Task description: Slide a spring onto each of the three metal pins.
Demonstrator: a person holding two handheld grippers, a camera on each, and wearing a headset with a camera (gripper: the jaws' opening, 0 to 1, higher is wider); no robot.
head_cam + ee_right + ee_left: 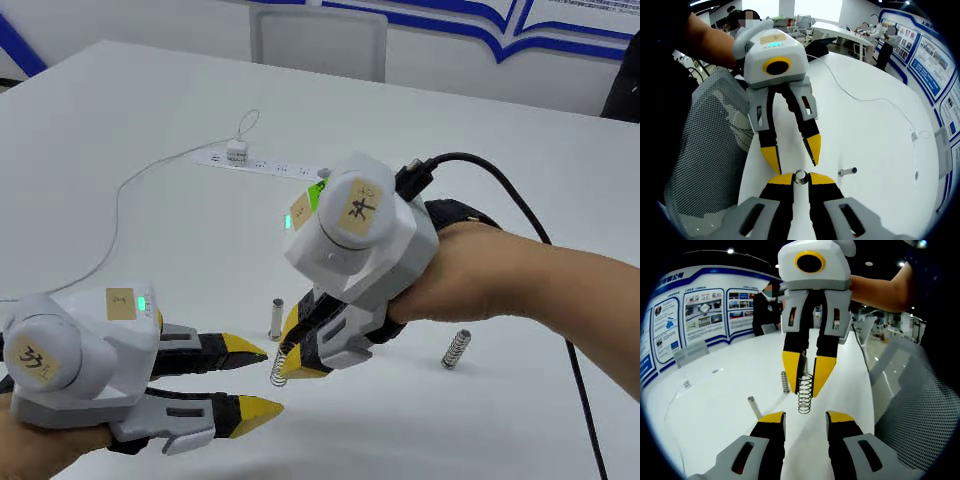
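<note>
Head view shows right hand-held gripper [290, 356] pinching a spring [277, 371].

- An open-plan office or showroom floor, judging by its fittings.
- Display boards [705, 307] with blue borders, printed text and photos line the walls.
- A large white table [120, 120] carries a power strip [262, 165] toward its far edge, and a white cable [117, 215] trails to the left edge.
- A mesh-backed office chair [910, 405] stands beside the table's edge.
- Further desks [840, 32] with people [886, 52] stand behind.
- Recessed ceiling lights [730, 250] shine overhead.
</note>
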